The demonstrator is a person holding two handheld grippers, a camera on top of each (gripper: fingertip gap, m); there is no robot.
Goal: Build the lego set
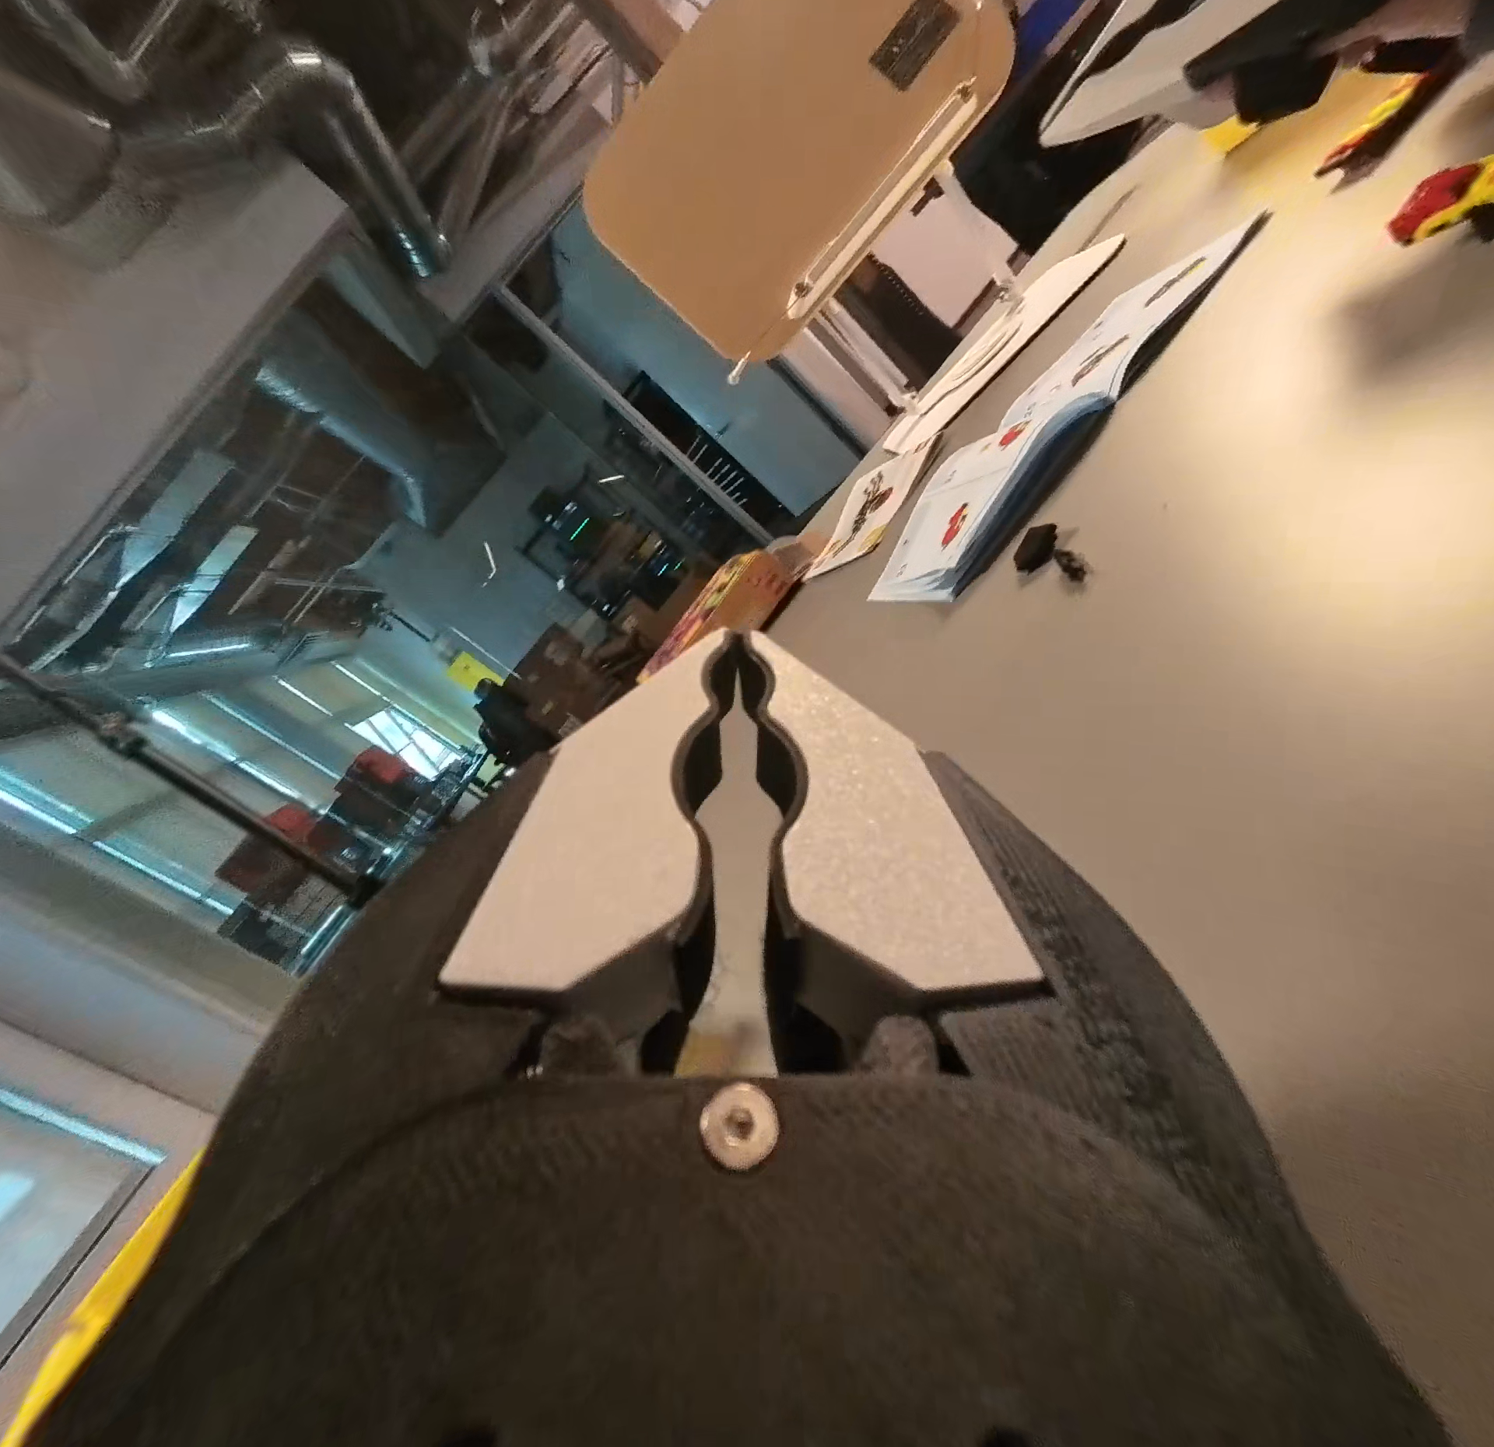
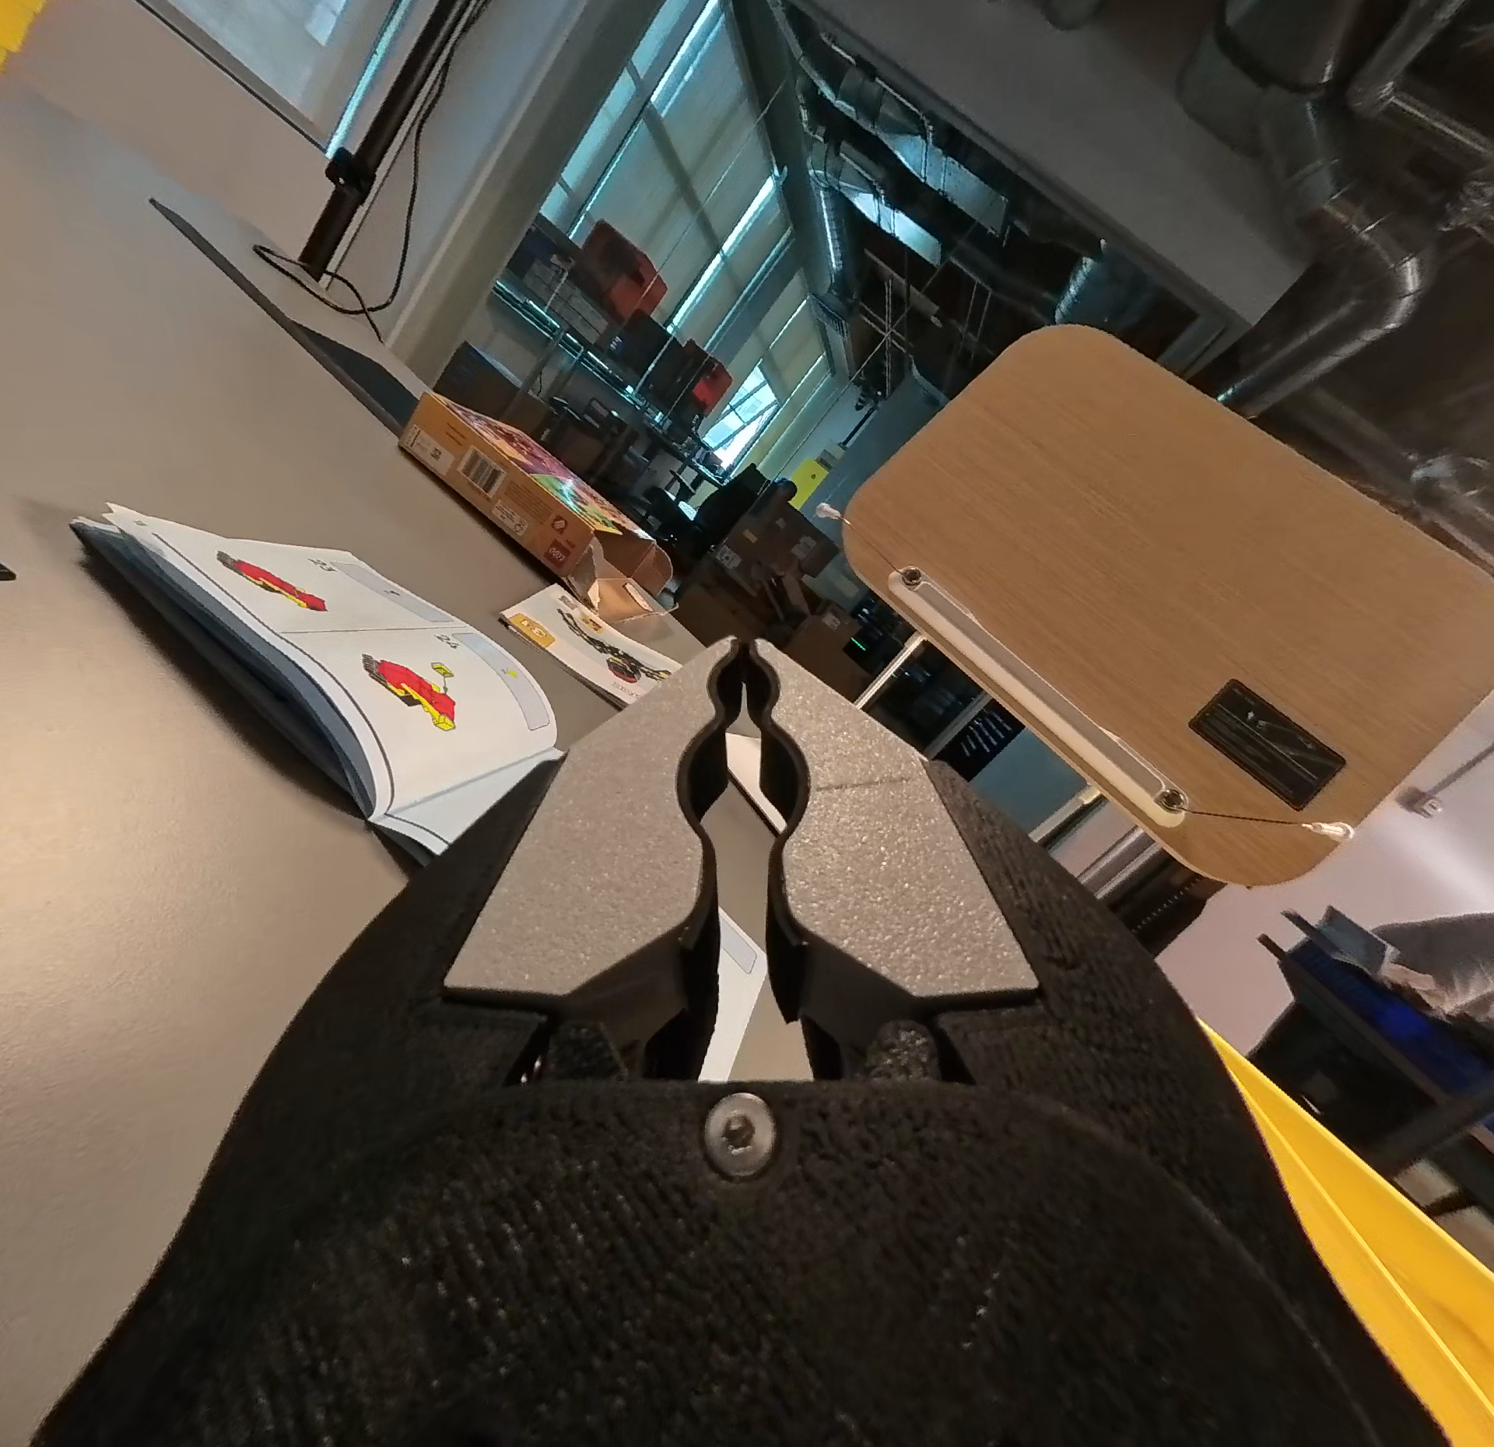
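My left gripper [image 1: 737, 640] is shut with its tips together and nothing between them, tilted above the grey table [image 1: 1132, 681]. An open instruction booklet [image 1: 1010, 471] lies ahead on the right, with a small black piece [image 1: 1037, 547] beside it. Red and yellow brick assemblies [image 1: 1447, 208] lie far right. My right gripper [image 2: 745, 647] is also shut and empty, over the table [image 2: 162, 761]. The open booklet [image 2: 323, 665] lies to its left, a second leaflet [image 2: 590, 640] lies ahead, and the opened set box [image 2: 517, 487] lies beyond.
A wooden panel with a metal strip [image 2: 1172, 584] hangs over the table's far edge, also in the left wrist view [image 1: 800, 139]. A black stand with a cable [image 2: 348, 180] stands far left. Something yellow [image 2: 1374, 1287] lies low right. A white board [image 1: 1002, 341] lies past the booklet. The gap from one gripper's tips to the other's is roughly 30 cm.
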